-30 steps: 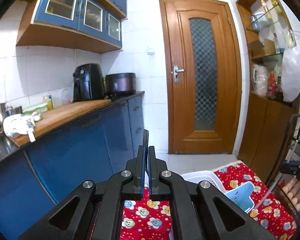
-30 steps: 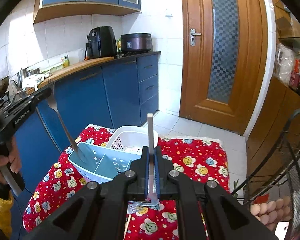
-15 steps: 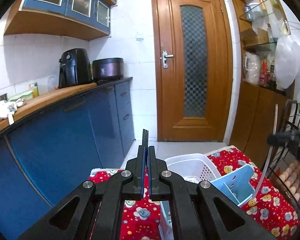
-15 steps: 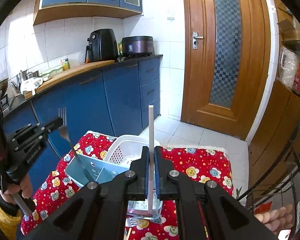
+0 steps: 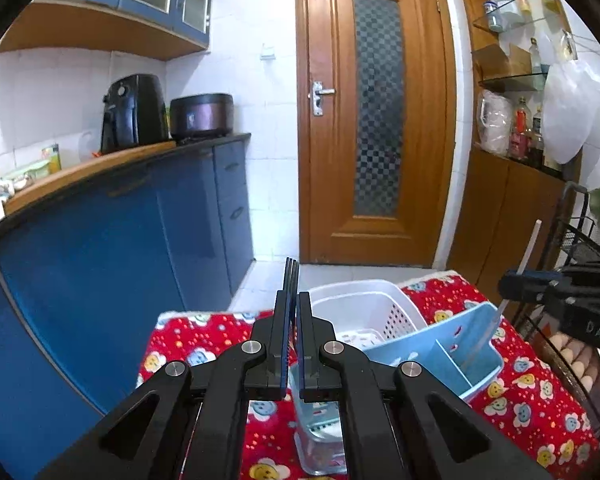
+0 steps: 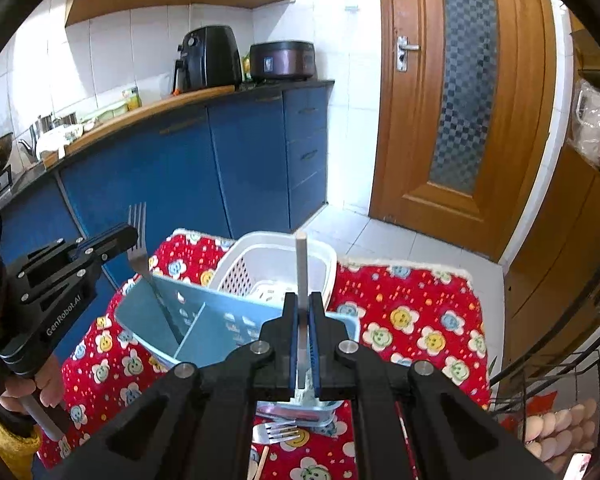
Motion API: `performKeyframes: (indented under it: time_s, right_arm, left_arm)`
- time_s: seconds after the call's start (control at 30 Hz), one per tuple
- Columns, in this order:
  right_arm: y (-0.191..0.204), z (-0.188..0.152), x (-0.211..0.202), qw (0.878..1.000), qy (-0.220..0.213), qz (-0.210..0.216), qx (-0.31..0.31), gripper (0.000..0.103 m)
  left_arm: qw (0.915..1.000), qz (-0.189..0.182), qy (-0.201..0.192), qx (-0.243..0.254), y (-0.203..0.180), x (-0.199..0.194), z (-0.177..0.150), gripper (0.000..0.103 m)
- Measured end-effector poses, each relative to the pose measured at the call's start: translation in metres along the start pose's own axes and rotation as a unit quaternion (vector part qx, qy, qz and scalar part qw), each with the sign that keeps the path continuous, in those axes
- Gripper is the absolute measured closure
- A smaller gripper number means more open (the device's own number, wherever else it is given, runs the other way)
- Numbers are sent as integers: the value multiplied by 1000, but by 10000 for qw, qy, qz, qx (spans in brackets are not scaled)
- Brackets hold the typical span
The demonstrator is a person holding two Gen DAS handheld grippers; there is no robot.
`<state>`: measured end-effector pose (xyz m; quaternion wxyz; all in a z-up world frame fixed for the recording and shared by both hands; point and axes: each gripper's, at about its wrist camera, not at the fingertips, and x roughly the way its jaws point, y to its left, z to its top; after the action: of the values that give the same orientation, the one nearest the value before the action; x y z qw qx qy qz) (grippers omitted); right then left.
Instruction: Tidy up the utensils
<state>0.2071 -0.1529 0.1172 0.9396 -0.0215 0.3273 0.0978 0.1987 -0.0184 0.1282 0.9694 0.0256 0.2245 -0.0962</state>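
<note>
Utensils sit in both our tongs above the table [image 6: 428, 312], which wears a red cloth printed with smiley flowers. Our left tongs [image 6: 134, 236] are clamped on a metal fork [image 6: 140, 240], tines up, its handle slanting down into the left compartment of the pale blue divided holder [image 6: 204, 320]. Our right tongs [image 6: 303, 316] are closed on a pale chopstick [image 6: 301, 264] that stands upright over the holder's right end; from the left wrist view, its lower part reaches into the right compartment. A white perforated basket [image 6: 300, 248] stands just behind the holder, touching it. Another fork [image 6: 278, 434] lies flat on the cloth in front of the holder. A hand [image 6: 40, 380] grips the left tool's handle.
</note>
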Motion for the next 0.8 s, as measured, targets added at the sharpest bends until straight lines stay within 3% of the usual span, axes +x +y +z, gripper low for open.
performKeyframes:
  time_s: [0.27,0.47,0.6,0.8]
  right_arm:
    - [0,-12,15,9994,226,240,110,96]
    - [1,-12,6,9992,49,353,160,74]
    - [1,-9,-6,9990,-122,387,178,72]
    - [-2,-7,-27,9983,-384,378,243,69]
  left_arm:
    - [9991,-356,103,-188,3,-1,-4,96]
    - [9977,-523,153,-396,6,-8,-3,88]
    - [9975,-542,181,-406,7,-13,0,84]
    - [9981,-523,29,-317,3,-29,6,57]
